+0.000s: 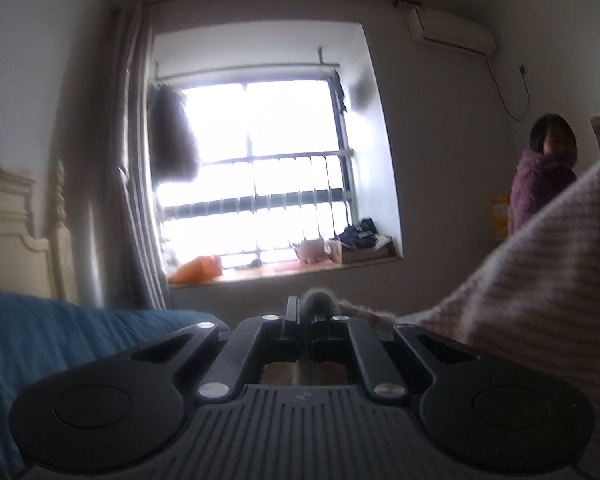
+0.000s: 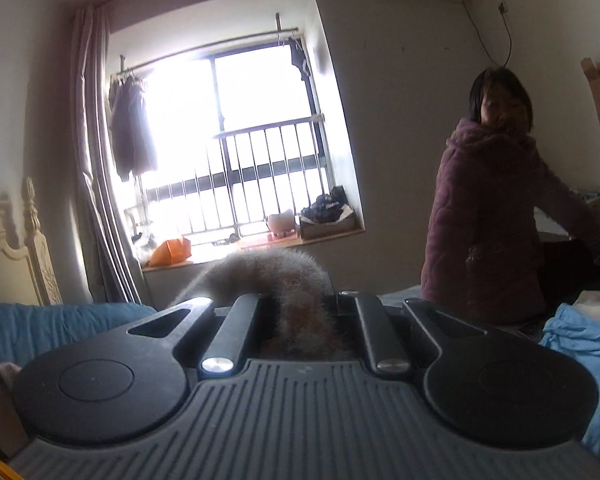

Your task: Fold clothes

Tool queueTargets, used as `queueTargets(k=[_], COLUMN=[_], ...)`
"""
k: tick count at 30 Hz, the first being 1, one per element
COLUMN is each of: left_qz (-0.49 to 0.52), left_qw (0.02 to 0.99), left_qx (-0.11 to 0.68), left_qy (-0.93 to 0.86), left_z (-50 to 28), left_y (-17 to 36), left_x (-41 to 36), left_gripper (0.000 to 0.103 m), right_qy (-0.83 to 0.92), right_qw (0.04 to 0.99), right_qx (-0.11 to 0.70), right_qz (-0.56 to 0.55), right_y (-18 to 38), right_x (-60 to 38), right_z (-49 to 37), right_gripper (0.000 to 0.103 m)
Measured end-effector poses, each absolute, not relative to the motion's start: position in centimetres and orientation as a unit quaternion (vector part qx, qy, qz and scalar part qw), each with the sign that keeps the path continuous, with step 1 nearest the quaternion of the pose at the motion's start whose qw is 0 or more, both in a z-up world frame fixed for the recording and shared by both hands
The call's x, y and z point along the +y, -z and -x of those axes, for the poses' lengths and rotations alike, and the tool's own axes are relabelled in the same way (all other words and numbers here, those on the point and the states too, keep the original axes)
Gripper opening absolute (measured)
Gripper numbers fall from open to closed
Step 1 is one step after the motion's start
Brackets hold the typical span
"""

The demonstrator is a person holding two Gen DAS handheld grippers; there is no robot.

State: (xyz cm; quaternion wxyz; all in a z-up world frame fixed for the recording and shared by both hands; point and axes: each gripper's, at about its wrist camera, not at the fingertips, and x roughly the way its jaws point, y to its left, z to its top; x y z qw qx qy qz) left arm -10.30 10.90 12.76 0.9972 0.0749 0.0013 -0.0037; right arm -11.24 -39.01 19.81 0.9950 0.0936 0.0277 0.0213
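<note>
Ribbed black tool [image 2: 296,300], fuzzy knit [image 2: 276,276], perhaps wool

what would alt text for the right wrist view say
The right gripper is shut on a bunched fuzzy grey-and-tan garment, pointing level across a bed with blue bedding toward a bright barred window. A person in a purple coat stands to the right.

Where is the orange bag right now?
The orange bag lies on the windowsill at its left end, beside the curtain, in both wrist views; it is behind the fuzzy garment in the right gripper.
</note>
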Motion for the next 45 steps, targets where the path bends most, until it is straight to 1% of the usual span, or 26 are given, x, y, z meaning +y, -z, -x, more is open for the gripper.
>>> queueTargets(k=[4, 7, 10, 14, 16, 18, 21, 24, 27, 28, 30, 31, 32, 34, 35, 36, 37, 38, 39, 41, 42, 43, 45], left_qz=[-0.076, -0.068, -0.058, -0.043, -0.03, -0.013, 0.008, 0.002, -0.006, -0.014, -0.026, -0.025, -0.024, -0.022, -0.023, -0.022, -0.02, -0.016, -0.013, -0.006, -0.004, -0.003, -0.007], left_qw=[0.997, 0.997, 0.998, 0.997, 0.995, 0.991, 0.979, 0.967, 0.938, 0.929, 0.915, 0.915, 0.916, 0.917, 0.917, 0.918, 0.919, 0.921, 0.923, 0.927, 0.93, 0.933, 0.941], left_qx=[-0.026, -0.038, -0.037, -0.014, 0.014, 0.057, 0.124, 0.185, 0.274, 0.299, 0.342, 0.347, 0.35, 0.355, 0.357, 0.357, 0.357, 0.355, 0.353, 0.347, 0.342, 0.335, 0.316], left_qy=[-0.01, -0.008, 0.013, 0.061, 0.091, 0.122, 0.162, 0.177, 0.211, 0.218, 0.212, 0.203, 0.196, 0.182, 0.178, 0.172, 0.165, 0.157, 0.151, 0.139, 0.134, 0.128, 0.123], left_z=[13.1, 15.0, 15.4, 14.6, 13.4, 11.6, 8.9, 7.4, 6.2, 6.1, 6.1, 6.3, 6.5, 7.0, 7.0, 6.8, 6.6, 6.3, 5.9, 5.0, 4.8, 4.3, 3.9], left_y=[-15.5, -16.4, -15.9, -12.0, -9.5, -6.6, -2.0, 2.3, 6.7, 8.2, 10.1, 10.5, 10.9, 11.4, 11.6, 11.0, 10.7, 10.4, 9.9, 8.9, 8.4, 8.0, 6.8], left_x=[11.5, 10.9, 9.4, 6.5, 5.3, 4.4, 3.6, 3.6, 4.3, 4.6, 5.6, 6.5, 7.6, 9.5, 10.3, 10.9, 11.5, 12.0, 12.6, 13.2, 13.4, 13.6, 13.5], left_gripper=[0.005, 0.005, 0.005, 0.005, 0.005, 0.005, 0.005, 0.005, 0.006, 0.008, 0.019, 0.034, 0.046, 0.052, 0.054, 0.055, 0.058, 0.06, 0.061, 0.064, 0.066, 0.07, 0.073], right_qy=[-0.021, -0.017, -0.007, 0.009, 0.009, 0.002, -0.024, -0.059, -0.105, -0.126, -0.176, -0.2, -0.224, -0.261, -0.274, -0.286, -0.297, -0.31, -0.323, -0.339, -0.344, -0.35, -0.36], right_qw=[0.996, 0.997, 0.998, 0.997, 0.993, 0.988, 0.981, 0.971, 0.96, 0.957, 0.951, 0.946, 0.939, 0.92, 0.908, 0.891, 0.874, 0.864, 0.858, 0.862, 0.867, 0.874, 0.887], right_qx=[-0.002, -0.029, -0.054, -0.077, -0.088, -0.094, -0.088, -0.073, -0.044, -0.027, 0.025, 0.055, 0.087, 0.151, 0.188, 0.231, 0.271, 0.288, 0.296, 0.291, 0.286, 0.277, 0.257], right_qz=[-0.084, -0.07, -0.043, 0.024, 0.075, 0.121, 0.173, 0.221, 0.255, 0.26, 0.253, 0.249, 0.246, 0.251, 0.256, 0.265, 0.272, 0.272, 0.269, 0.242, 0.22, 0.192, 0.132], right_y=[-22.1, -24.3, -26.9, -31.1, -33.1, -34.4, -35.1, -33.3, -29.8, -27.9, -23.7, -20.9, -17.9, -11.5, -8.3, -5.5, -3.0, -1.6, -0.5, -0.8, -1.4, -2.2, -4.0], right_x=[-39.5, -39.9, -40.3, -39.0, -37.2, -34.8, -30.6, -25.7, -20.8, -19.1, -15.6, -13.7, -11.8, -8.1, -6.6, -5.1, -3.9, -3.5, -3.4, -4.3, -5.2, -6.7, -10.0], right_z=[14.6, 16.1, 16.4, 15.1, 14.0, 12.4, 9.1, 5.9, 2.1, 0.7, -1.9, -2.9, -3.6, -5.0, -5.6, -6.4, -7.0, -6.9, -6.5, -5.4, -4.7, -3.8, -1.9], right_gripper=[0.007, 0.007, 0.007, 0.007, 0.007, 0.007, 0.007, 0.007, 0.007, 0.007, 0.008, 0.009, 0.01, 0.014, 0.02, 0.022, 0.024, 0.028, 0.031, 0.061, 0.065, 0.069, 0.08])
